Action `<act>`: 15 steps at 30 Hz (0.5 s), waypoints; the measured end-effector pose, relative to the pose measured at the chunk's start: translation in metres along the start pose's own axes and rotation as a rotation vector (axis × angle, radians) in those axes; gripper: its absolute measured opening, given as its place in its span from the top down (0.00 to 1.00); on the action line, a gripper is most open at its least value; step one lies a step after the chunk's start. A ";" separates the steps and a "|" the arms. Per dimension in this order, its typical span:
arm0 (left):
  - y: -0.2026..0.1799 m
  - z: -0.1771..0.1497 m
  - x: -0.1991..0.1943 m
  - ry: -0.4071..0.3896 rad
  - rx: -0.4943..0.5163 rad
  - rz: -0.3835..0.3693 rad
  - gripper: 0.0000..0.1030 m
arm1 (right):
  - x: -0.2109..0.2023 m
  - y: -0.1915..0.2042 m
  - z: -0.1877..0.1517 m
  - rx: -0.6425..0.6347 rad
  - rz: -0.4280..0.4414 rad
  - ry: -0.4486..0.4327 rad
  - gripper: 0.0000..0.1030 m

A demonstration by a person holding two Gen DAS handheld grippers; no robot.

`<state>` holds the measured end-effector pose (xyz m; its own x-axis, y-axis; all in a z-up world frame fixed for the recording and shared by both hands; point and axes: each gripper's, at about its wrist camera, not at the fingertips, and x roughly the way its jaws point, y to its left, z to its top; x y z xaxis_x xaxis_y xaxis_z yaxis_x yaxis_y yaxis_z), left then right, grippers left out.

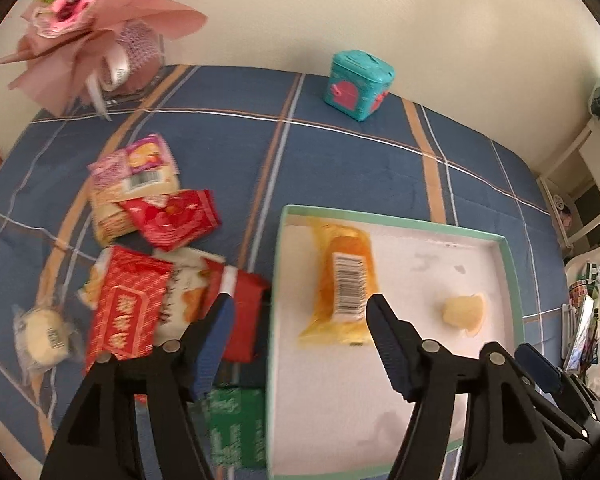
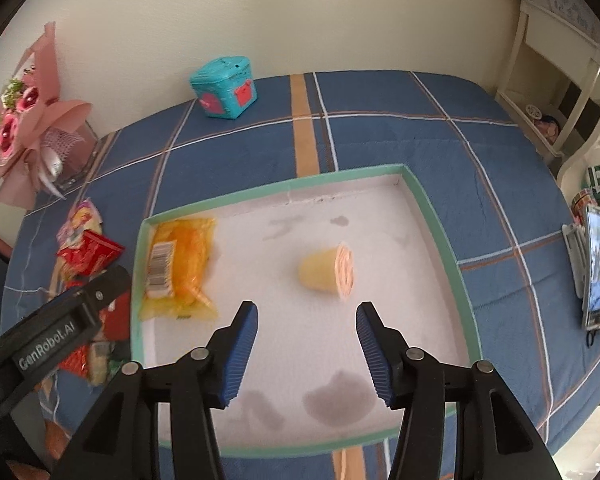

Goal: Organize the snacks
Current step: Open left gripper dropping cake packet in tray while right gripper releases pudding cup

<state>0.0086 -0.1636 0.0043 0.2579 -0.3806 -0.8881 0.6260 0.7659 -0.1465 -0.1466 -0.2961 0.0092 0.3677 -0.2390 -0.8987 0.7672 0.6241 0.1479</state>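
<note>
A shallow white box with a mint-green rim (image 1: 514,264) (image 2: 436,216) lies on the blue plaid cloth. Inside it lie an orange snack packet with a barcode (image 1: 344,280) (image 2: 180,264) and a small yellow jelly cup on its side (image 1: 464,312) (image 2: 328,272). My left gripper (image 1: 300,308) hangs open above the box's left wall, nothing between its fingers. My right gripper (image 2: 306,316) hangs open above the box floor, just short of the cup, also holding nothing. Left of the box is a loose pile of snack packets (image 1: 156,240) (image 2: 88,252), red, pink and green.
A teal toy box (image 1: 358,84) (image 2: 224,86) stands at the back by the wall. A pink bouquet (image 1: 84,28) (image 2: 24,120) sits at the back left. A phone (image 2: 596,268) and clutter lie at the cloth's right edge, beside white shelving (image 2: 556,80).
</note>
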 end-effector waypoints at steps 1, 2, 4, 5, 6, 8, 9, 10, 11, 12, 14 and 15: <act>0.004 -0.001 -0.005 -0.013 0.001 0.013 0.32 | -0.003 0.001 -0.004 0.003 0.013 0.003 0.46; 0.006 -0.002 -0.009 -0.025 0.001 0.024 0.29 | -0.004 0.002 -0.006 0.004 0.023 0.005 0.46; 0.014 -0.006 -0.018 -0.049 -0.002 0.044 0.21 | -0.007 0.004 -0.009 0.001 0.039 0.003 0.46; 0.018 -0.008 -0.022 -0.059 -0.004 0.048 0.20 | -0.008 0.006 -0.010 -0.003 0.038 0.001 0.46; 0.021 -0.010 -0.025 -0.067 -0.006 0.051 0.20 | -0.010 0.009 -0.012 -0.009 0.034 0.000 0.46; 0.027 -0.015 -0.031 -0.080 -0.006 0.061 0.20 | -0.012 0.011 -0.014 -0.016 0.031 -0.004 0.46; 0.030 -0.018 -0.033 -0.085 -0.003 0.066 0.19 | -0.013 0.012 -0.016 -0.019 0.031 -0.006 0.46; 0.033 -0.021 -0.036 -0.091 -0.002 0.071 0.16 | -0.016 0.015 -0.019 -0.025 0.032 -0.009 0.46; 0.035 -0.022 -0.037 -0.095 -0.002 0.073 0.15 | -0.018 0.017 -0.022 -0.031 0.033 -0.013 0.46; 0.038 -0.025 -0.039 -0.101 -0.002 0.075 0.15 | -0.019 0.018 -0.023 -0.034 0.034 -0.015 0.46; 0.042 -0.028 -0.042 -0.109 -0.004 0.080 0.11 | -0.020 0.023 -0.028 -0.049 0.036 -0.015 0.44; 0.044 -0.030 -0.043 -0.115 -0.006 0.084 0.09 | -0.020 0.026 -0.029 -0.055 0.037 -0.015 0.41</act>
<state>0.0034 -0.0983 0.0230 0.3919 -0.3714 -0.8417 0.5944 0.8005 -0.0765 -0.1495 -0.2540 0.0189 0.4029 -0.2260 -0.8869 0.7234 0.6722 0.1574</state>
